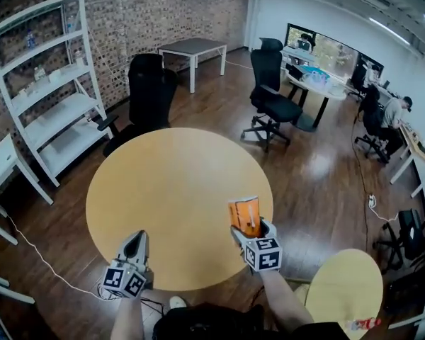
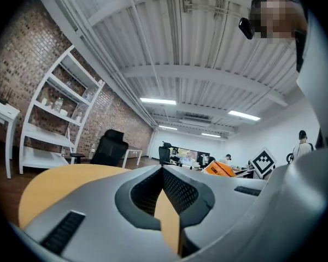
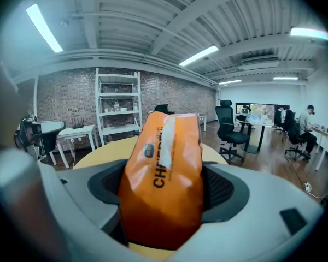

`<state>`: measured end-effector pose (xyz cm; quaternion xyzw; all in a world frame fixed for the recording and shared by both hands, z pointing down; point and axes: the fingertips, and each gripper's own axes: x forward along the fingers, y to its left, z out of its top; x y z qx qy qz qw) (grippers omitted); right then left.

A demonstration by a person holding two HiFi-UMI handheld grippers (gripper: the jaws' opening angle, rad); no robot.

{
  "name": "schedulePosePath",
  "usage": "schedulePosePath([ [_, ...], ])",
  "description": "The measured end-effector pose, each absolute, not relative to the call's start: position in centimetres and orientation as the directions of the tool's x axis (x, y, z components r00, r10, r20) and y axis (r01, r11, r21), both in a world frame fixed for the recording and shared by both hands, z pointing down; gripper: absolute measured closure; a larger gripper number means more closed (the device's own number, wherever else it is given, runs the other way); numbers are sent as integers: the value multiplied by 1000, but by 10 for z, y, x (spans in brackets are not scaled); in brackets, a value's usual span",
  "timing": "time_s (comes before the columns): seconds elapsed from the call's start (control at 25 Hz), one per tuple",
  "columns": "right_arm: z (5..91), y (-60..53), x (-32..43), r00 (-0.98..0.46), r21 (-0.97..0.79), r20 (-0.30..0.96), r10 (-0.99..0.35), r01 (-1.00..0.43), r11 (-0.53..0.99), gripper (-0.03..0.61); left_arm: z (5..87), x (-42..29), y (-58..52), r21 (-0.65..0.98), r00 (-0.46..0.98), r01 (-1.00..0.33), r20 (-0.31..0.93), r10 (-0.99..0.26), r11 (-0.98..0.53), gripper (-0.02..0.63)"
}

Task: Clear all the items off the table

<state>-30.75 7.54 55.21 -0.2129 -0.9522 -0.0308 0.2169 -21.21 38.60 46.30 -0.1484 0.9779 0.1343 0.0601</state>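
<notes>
Two grippers hang over the near edge of the round table (image 1: 171, 183). The right gripper (image 1: 251, 231) is clamped on an orange packet (image 1: 244, 214), upright between its jaws (glossy, crinkled, pillow-shaped, dark lettering). The left gripper (image 1: 136, 246) has its jaws together, empty, above the smooth tan tabletop.

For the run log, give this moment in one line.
right gripper: shut on orange snack bag | left gripper: shut, empty | round table: bare
</notes>
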Motion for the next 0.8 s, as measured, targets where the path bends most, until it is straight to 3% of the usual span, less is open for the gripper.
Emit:
schedulePosePath([
  [0.36, 562, 267, -340, -677, -21, 466, 569, 635, 772, 176, 480, -167, 554, 280, -989, -25, -145, 16, 960, 623],
  [0.8, 602, 364, -361, -499, -51, 581, 644, 767, 640, 176, 498, -122, 619, 323, -965, 211, -84, 250, 923, 623],
])
